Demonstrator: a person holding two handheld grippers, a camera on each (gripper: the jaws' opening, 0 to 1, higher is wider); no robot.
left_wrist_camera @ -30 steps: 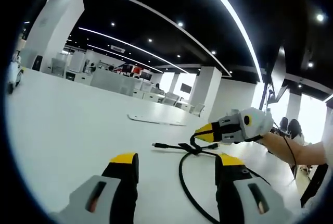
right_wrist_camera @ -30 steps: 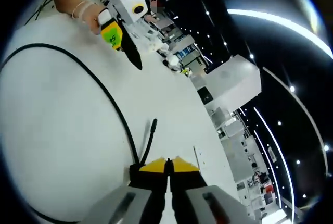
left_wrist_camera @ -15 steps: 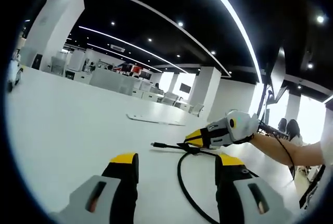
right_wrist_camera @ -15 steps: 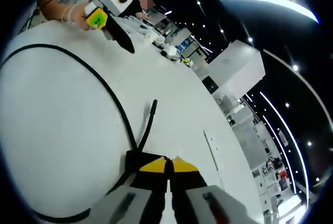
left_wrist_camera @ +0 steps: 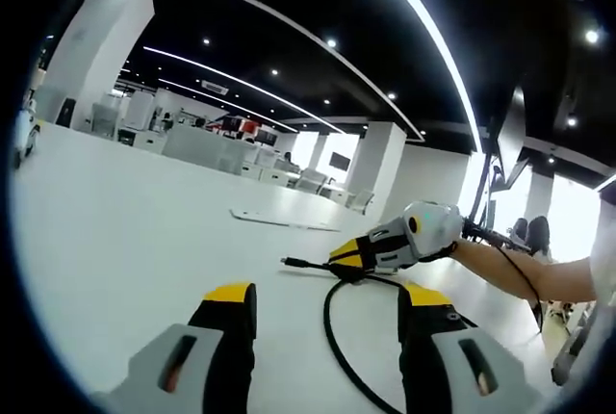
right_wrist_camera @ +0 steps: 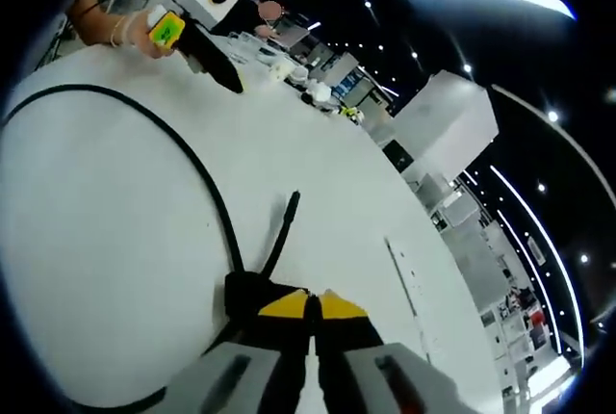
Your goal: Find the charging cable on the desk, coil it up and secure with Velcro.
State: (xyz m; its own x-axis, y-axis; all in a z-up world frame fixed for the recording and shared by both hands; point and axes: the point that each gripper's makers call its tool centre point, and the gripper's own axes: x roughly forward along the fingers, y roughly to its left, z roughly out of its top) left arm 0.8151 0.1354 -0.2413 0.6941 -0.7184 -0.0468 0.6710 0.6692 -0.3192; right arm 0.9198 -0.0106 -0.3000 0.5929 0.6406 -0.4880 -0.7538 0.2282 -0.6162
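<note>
Your right gripper pinches the cable at its Velcro tab on the desk; your left gripper hovers wide open. Keep that pinch firm and sweep the loose loop toward it evenly.

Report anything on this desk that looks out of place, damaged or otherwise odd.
Nothing stands out. The black charging cable lies in a loose curve on the white desk, not yet coiled, with the right gripper shut at its Velcro strap. The left gripper is open. No damage or spill shows.
</note>
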